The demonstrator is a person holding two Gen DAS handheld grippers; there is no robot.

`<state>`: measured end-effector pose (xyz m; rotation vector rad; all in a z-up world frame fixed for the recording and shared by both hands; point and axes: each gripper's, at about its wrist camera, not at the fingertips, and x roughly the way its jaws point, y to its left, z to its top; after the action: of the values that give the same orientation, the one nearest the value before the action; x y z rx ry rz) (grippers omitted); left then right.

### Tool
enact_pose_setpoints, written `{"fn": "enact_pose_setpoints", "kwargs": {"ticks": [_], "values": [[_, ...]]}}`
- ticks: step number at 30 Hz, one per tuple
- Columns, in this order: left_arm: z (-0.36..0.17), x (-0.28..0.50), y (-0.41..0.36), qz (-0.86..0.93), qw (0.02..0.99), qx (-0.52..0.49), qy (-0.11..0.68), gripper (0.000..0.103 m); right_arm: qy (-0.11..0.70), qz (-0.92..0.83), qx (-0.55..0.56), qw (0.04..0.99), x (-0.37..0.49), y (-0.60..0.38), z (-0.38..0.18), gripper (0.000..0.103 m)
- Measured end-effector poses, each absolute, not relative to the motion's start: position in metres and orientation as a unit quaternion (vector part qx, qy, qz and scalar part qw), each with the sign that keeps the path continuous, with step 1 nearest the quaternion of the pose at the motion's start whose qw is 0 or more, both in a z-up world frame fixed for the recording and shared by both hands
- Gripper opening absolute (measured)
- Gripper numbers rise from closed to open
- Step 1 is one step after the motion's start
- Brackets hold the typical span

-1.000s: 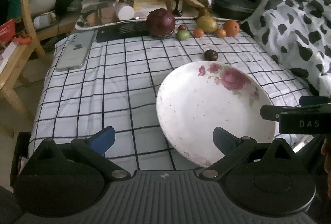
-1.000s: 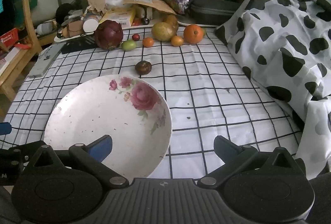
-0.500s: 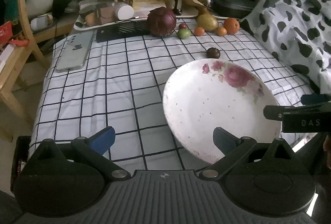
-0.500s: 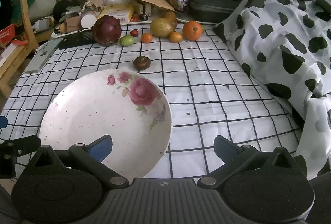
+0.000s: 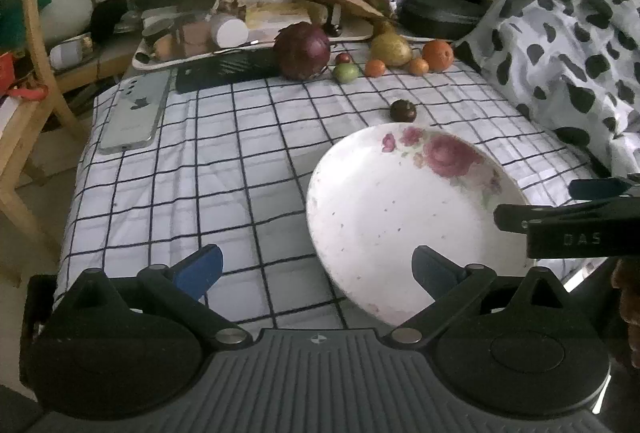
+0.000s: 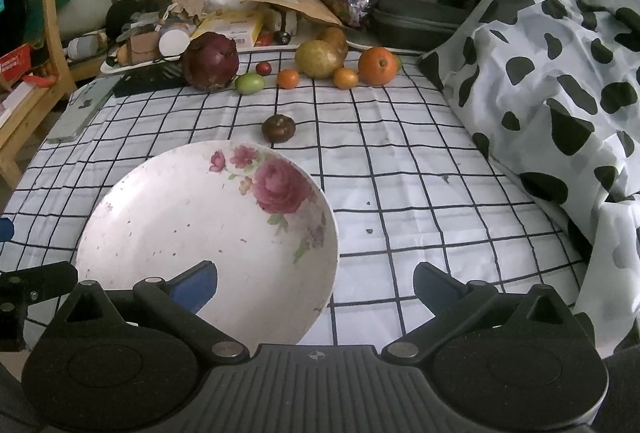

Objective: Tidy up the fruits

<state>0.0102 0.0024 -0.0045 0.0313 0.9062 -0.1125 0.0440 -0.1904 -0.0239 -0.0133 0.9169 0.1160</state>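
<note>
A white plate with pink roses (image 6: 192,225) (image 5: 384,217) lies on the checked cloth near the front edge. Just beyond it sits a small dark brown fruit (image 6: 279,128) (image 5: 403,110). Along the far edge stand a big purple fruit (image 6: 211,62) (image 5: 302,51), a green fruit (image 6: 249,83), a tiny red one (image 6: 263,67), a yellow-green pear (image 6: 319,58), two small oranges (image 6: 288,78) and a large orange (image 6: 377,66). My left gripper (image 5: 316,269) is open over the plate's left rim. My right gripper (image 6: 316,279) is open over the plate's right rim, holding nothing.
A phone (image 5: 134,113) and a black keyboard (image 5: 224,71) lie at the far left of the cloth. A cluttered tray (image 5: 192,37) and bags stand behind the fruits. A cow-print blanket (image 6: 560,85) bulges on the right. A wooden chair (image 5: 28,93) stands left.
Both grippers have drifted slightly, so the plate and fruits shift a little in each view. Nothing on the cloth has moved, and both grippers stay open.
</note>
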Motion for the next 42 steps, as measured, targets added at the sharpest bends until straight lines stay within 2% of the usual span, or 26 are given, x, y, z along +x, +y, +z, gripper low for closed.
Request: {"fn": "enact_pose_setpoints", "kwargs": {"ticks": [23, 42], "values": [[-0.002, 0.061, 0.014, -0.069, 0.906, 0.015, 0.417, 0.102, 0.42, 0.069, 0.017, 0.905, 0.099, -0.197, -0.027, 0.103], [-0.001, 0.133, 0.02, -0.093, 0.91, 0.012, 0.404, 0.102, 0.412, 0.124, -0.021, 0.903, 0.17, -0.184, -0.041, 0.103]]}}
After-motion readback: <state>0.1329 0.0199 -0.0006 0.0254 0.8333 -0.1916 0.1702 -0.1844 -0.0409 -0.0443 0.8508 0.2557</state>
